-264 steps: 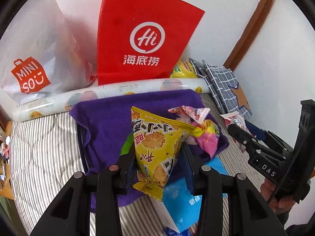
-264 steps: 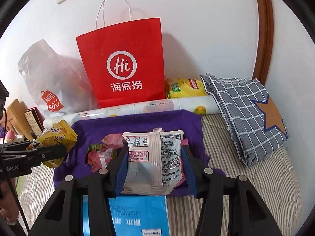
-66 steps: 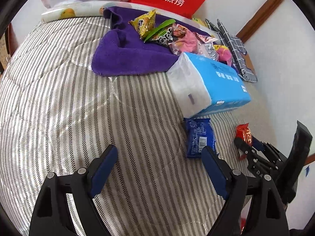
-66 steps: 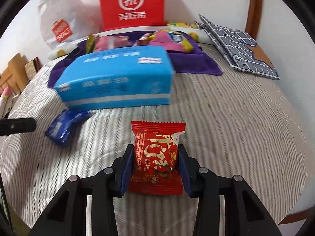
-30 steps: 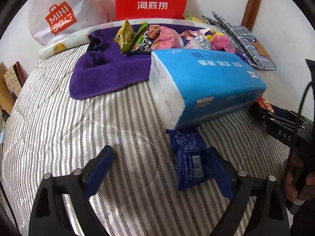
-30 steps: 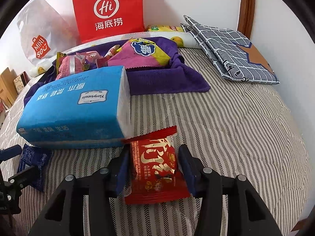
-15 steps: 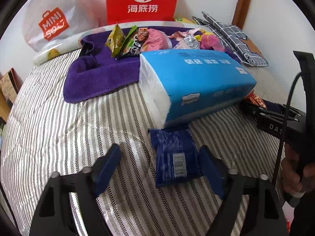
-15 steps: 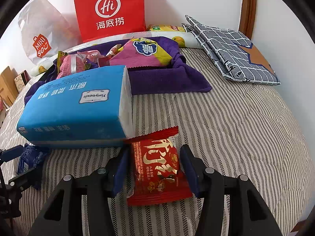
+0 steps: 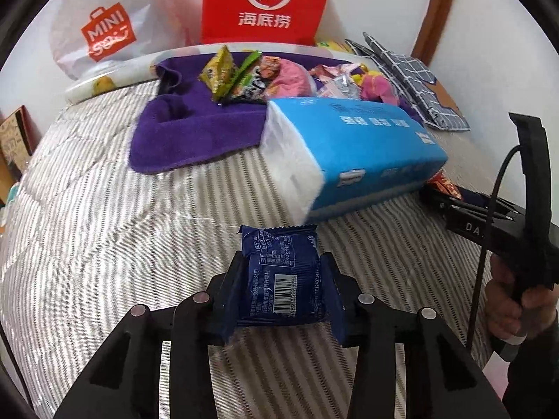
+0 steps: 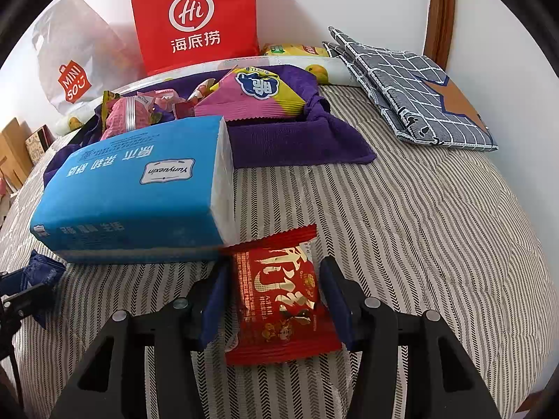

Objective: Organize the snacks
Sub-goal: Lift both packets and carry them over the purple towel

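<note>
Snacks pinched: left hand-held gripper (image 9: 282, 281) blue packet (image 9: 283, 279), right (image 10: 276, 296) red (image 10: 279, 296); "Yunyuexin" tissues (image 10: 139, 195).

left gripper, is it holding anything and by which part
Yes: the left gripper, jaws just closed, pinches the dark blue foil snack packet across its two long side edges, at the barcode end.

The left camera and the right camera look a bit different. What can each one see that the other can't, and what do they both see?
Only the left camera shows the barcode side of the blue snack and the hand holding the other tool. Only the right camera shows the front of the red snack and the whole checked cloth. Both show the blue tissue pack, the purple towel with its pile of snacks, and the red paper bag.
</note>
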Tool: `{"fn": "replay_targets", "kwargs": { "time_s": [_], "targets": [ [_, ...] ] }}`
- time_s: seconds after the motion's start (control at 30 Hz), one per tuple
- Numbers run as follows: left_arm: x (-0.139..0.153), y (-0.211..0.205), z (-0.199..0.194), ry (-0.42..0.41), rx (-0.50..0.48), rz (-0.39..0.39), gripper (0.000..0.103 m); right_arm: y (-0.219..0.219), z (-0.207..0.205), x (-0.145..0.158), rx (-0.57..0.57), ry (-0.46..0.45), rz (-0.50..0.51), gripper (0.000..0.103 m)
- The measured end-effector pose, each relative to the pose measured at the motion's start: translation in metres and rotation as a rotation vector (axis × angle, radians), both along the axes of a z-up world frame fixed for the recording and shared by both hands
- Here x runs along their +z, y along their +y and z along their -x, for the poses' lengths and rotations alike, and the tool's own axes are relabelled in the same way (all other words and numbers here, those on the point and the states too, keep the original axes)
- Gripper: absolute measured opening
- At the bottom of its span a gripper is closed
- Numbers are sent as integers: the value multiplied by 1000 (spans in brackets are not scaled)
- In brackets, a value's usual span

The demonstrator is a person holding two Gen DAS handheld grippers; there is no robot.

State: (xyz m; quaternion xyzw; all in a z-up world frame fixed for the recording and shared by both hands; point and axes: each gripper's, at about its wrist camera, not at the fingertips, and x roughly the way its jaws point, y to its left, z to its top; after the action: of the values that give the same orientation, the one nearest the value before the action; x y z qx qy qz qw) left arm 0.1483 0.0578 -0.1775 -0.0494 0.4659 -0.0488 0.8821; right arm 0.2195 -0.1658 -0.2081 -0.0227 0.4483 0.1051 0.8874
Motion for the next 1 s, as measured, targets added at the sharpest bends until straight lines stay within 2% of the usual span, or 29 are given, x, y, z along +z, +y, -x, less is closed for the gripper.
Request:
{"fn": "replay_targets", "kwargs": {
  "time_s": [0.17, 0.4, 0.9, 1.0],
  "targets": [
    [-3, 7, -1, 10, 20, 13, 42, 0, 0, 0, 0, 0, 0, 50],
    [-4, 1, -1, -4, 24, -17, 43, 0, 0, 0, 0, 0, 0, 50],
    [2, 12, 0, 1, 20, 63, 41, 0, 0, 0, 0, 0, 0, 50],
    [4, 13, 2, -1, 18, 69, 41, 0, 0, 0, 0, -2, -1, 44]
  ]
}}
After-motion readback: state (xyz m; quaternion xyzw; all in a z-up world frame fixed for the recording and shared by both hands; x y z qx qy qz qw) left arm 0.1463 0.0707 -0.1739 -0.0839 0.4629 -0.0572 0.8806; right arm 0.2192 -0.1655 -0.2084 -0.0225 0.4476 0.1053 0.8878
